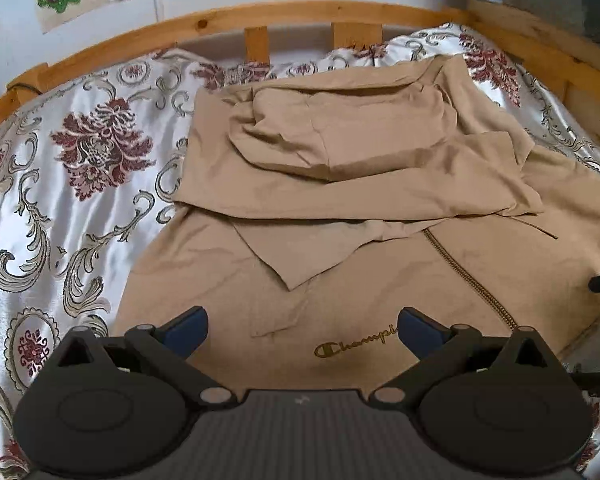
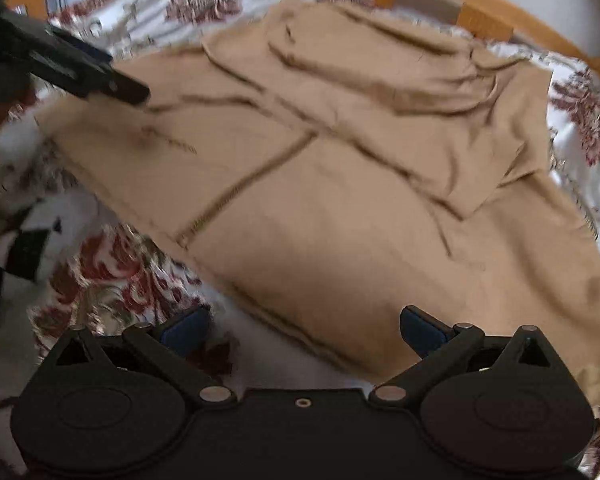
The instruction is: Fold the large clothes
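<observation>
**Tan zip hoodie, partly folded, on patterned bed**

Hoodie (image 1: 340, 184): soft matte tan fabric, brass-toned zipper (image 1: 472, 276), gold embroidered logo (image 1: 356, 346); sleeves and hood lie folded over the chest. It lies flat on a glossy white satin bedspread (image 1: 60, 200) with maroon florals. Pine bed frame (image 1: 260, 20) behind. Left gripper (image 1: 302, 330): jaws wide apart, empty, above the hem. Right gripper (image 2: 304, 330): wide apart, empty; view blurred.

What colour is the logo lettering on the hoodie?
Gold logo lettering on the tan hoodie, clearest in the left wrist view.
</observation>
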`<state>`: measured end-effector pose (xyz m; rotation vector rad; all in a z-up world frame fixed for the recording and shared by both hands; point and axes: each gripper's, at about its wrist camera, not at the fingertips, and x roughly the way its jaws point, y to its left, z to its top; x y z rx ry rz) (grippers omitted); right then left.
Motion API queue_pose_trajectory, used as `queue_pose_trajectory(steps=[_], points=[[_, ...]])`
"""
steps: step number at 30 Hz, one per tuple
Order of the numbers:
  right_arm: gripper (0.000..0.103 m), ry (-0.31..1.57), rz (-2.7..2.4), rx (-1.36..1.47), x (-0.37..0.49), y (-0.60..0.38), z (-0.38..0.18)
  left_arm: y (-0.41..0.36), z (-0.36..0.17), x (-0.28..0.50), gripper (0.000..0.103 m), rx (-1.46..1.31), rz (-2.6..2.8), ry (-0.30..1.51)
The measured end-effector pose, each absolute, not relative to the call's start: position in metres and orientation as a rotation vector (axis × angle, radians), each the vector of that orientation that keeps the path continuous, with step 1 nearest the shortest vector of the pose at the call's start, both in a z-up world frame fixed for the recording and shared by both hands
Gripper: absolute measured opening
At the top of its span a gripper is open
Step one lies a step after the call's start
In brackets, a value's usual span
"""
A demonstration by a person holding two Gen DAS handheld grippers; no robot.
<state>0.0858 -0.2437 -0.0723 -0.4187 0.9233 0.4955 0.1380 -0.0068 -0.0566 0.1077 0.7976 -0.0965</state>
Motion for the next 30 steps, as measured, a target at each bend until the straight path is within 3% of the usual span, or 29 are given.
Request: queue_pose_trajectory(steps=[15,23,27,29,30], points=[[0.102,0.912,0.465,-0.421,0.089,-0.242,-0.077,-0.044,-0.065,0.103,0.102,0.228,-0.367,0.741],[0.098,0.819,0.408,-0.395,0.09,-0.247,-0.065,-0.057,-0.071,0.096,0.102,0.269,-0.487,0.805],[0.077,0.764,0.433,-0.353,0.089,-0.249,-0.056,-0.069,-0.08,0.089,0.102,0.401,-0.482,0.821],[0.068,0.736,0.441,-0.333,0.088,-0.249,-0.052,-0.076,-0.087,0.085,0.094,0.504,-0.419,0.8],[0.058,0.723,0.444,-0.323,0.087,-0.249,-0.05,-0.077,-0.089,0.085,0.092,0.541,-0.39,0.795]])
